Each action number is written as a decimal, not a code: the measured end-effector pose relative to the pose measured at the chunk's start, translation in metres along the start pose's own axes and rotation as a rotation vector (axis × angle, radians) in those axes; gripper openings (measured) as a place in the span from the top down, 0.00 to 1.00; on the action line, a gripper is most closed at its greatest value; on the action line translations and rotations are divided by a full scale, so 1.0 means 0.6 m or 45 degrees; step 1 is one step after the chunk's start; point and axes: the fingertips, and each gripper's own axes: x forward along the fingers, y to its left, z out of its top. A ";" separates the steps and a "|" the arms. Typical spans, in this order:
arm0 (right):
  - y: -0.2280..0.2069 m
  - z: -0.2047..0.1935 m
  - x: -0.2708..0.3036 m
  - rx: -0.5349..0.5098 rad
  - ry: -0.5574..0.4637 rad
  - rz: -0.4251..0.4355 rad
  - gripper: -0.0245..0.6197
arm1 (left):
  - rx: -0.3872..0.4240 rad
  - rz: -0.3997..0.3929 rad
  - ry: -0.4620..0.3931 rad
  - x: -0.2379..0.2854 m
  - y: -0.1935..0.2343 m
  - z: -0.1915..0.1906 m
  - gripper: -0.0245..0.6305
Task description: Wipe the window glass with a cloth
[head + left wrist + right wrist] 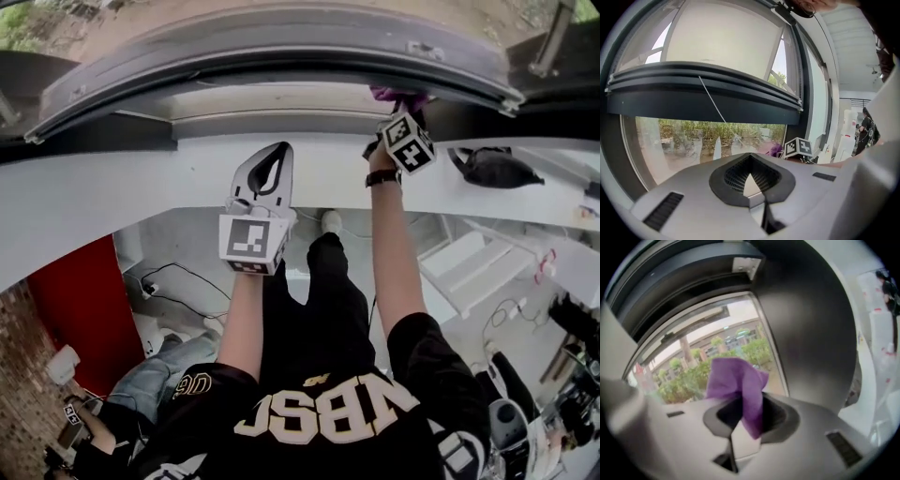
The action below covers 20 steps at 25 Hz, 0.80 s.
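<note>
At the window, right side: right gripper [401,105] [740,405], grey moulded plastic with dark ribbed pads, jaws clamped on the cloth [398,95] [736,380]. Its marker cube [408,142] is white with black squares. A dark watch [382,177] sits on the wrist.

Cloth: purple, thin, soft, crumpled. One fold stands above the jaws, and a narrow tail hangs down between them. It sits at the lower right of the glass [717,348] [684,140], just beside the dark, smooth upright of the frame [811,324]. Contact with the pane is likely, though the blur leaves it uncertain.

Left gripper [267,169] [750,174]: same make, held lower, over the white flat sill [141,178], well apart from the cloth. Jaw tips meet, leaving a teardrop-shaped gap behind them. Nothing is in their grip.

Glass: clear, with green plants and bare ground outside.

Frame, lower rail [281,42]: dark, ridged metal, bowed by the lens.

Sill, right end: a black, soft, rumpled bag [497,169].
</note>
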 end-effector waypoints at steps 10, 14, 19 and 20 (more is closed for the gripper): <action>0.294 -0.266 -0.136 -0.434 0.193 0.389 0.80 | -0.097 0.154 -0.145 -0.116 0.232 -0.002 0.93; 0.559 -0.407 -0.199 -0.535 0.271 0.741 0.80 | -0.045 0.291 -0.090 -0.204 0.401 -0.031 0.93; 0.868 -0.508 -0.249 -0.753 0.294 1.150 0.80 | -0.076 0.441 -0.107 -0.330 0.546 -0.025 0.93; 0.921 -0.521 -0.247 -0.765 0.284 1.195 0.80 | -0.086 0.476 -0.118 -0.350 0.569 -0.026 0.93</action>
